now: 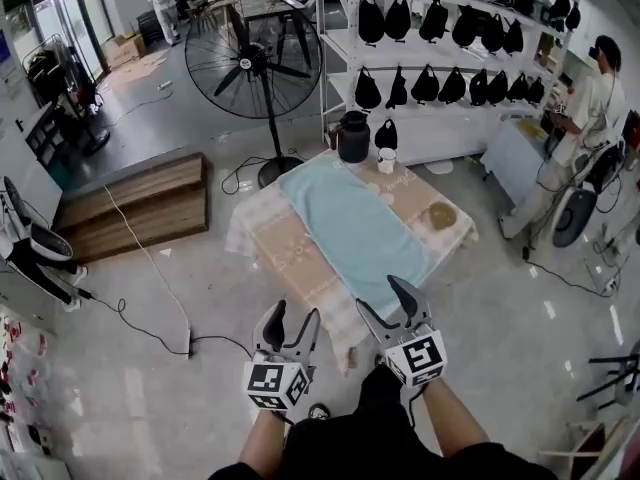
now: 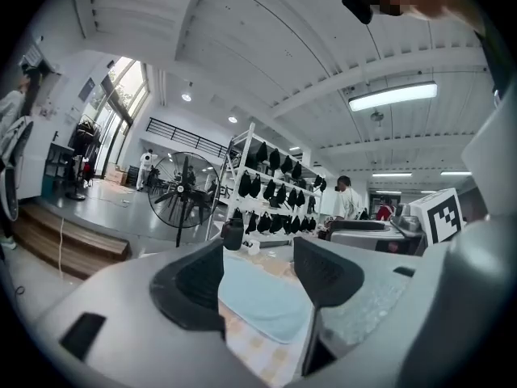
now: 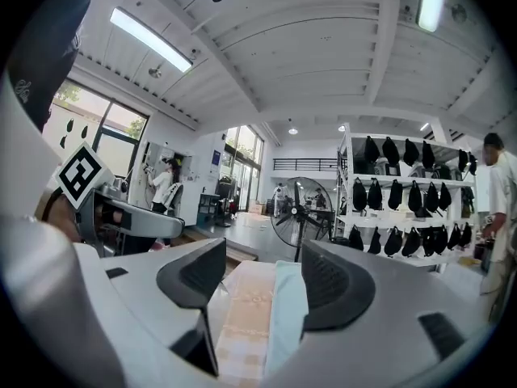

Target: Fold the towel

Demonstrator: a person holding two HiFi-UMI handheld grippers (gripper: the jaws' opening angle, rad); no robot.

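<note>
A light blue towel (image 1: 360, 226) lies spread flat along a small table (image 1: 280, 258) with a checked beige cloth. Both grippers hover before the table's near end, apart from the towel. My left gripper (image 1: 295, 320) is open and holds nothing. My right gripper (image 1: 384, 300) is open too, just over the towel's near edge. In the left gripper view the towel (image 2: 262, 300) shows between the jaws of the left gripper (image 2: 257, 277). Between the jaws of the right gripper (image 3: 260, 277), the towel (image 3: 287, 318) appears as a narrow strip.
At the table's far end stand a black jug (image 1: 352, 136) and a white cup (image 1: 387, 160); a brown round object (image 1: 441, 216) lies at its right side. A floor fan (image 1: 254, 68), shelves of black bags (image 1: 440, 28), a wooden step (image 1: 135, 203), floor cables and a person (image 1: 590, 118) surround it.
</note>
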